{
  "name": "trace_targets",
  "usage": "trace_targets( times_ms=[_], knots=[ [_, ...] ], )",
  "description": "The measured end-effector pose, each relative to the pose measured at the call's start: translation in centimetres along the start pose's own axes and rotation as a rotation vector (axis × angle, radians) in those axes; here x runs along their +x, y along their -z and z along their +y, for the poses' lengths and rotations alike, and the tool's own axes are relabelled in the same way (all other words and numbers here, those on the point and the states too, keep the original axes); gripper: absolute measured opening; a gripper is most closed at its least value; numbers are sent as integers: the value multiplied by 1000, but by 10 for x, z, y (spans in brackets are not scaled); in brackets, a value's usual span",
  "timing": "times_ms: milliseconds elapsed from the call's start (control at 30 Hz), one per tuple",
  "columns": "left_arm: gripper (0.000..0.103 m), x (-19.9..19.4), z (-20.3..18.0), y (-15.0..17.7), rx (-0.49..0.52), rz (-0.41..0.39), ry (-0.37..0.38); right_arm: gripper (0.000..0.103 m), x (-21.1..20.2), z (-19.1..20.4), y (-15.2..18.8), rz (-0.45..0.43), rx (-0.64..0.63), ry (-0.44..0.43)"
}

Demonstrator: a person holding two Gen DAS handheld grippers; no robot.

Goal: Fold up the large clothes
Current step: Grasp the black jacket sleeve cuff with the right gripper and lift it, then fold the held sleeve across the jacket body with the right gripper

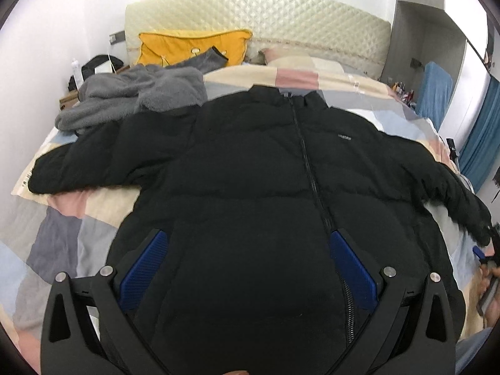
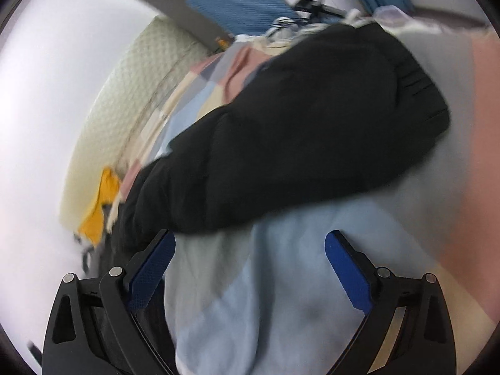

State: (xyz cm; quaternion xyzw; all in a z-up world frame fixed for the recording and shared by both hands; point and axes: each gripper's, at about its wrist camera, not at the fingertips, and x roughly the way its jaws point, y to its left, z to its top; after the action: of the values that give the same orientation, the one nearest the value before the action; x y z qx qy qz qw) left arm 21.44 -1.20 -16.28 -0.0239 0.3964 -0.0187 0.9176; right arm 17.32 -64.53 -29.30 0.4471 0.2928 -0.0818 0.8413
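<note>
So the jacket (image 1: 250,162) is a black puffer, zipped up, lying face up across the bed (image 1: 62,225). It fills the middle of the left wrist view, collar toward the headboard at the top, one sleeve reaching to the left edge of the frame and the other running off to the right edge.

Handling-wise I'd guess it's light for its size but bulky and springy. Puffy fill like that tends to bounce back out of a fold, and the shell looks smooth, so it'll probably slide on itself. It's soft all over, nothing breakable except maybe the zipper catching.

Best places to grab, I'd say: the ribbed cuff (image 2: 418,93), which sits at the upper right of the blurry right wrist view, and the hem corners. Those are thinner and denser than the quilted body, so the pads get an actual bite instead of squishing air.

Left tongs (image 1: 250,250) are spread wide over the lower front of the jacket, holding nothing. Right tongs (image 2: 250,250) are also spread wide with nothing between them, over bare blue bedding, the sleeve (image 2: 281,143) lying just above them in frame.
</note>
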Motion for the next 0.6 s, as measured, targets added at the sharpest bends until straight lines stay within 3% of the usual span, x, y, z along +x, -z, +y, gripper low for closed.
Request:
trace_targets(
  times_ms=[167,300,500,600],
  knots=[
    [103,10,-1,2,11,20,-17,93,2,-23,-27,-125,122,-19],
    [103,18,-1,1,23,36,-34,87,3,-29,-54,-171,180,29],
    [103,24,3,-1,18,33,-51,54,12,-35,-101,-232,195,113],
    [103,27,5,-1,17,37,-69,31,19,-22,-124,-246,128,143]
  ],
)
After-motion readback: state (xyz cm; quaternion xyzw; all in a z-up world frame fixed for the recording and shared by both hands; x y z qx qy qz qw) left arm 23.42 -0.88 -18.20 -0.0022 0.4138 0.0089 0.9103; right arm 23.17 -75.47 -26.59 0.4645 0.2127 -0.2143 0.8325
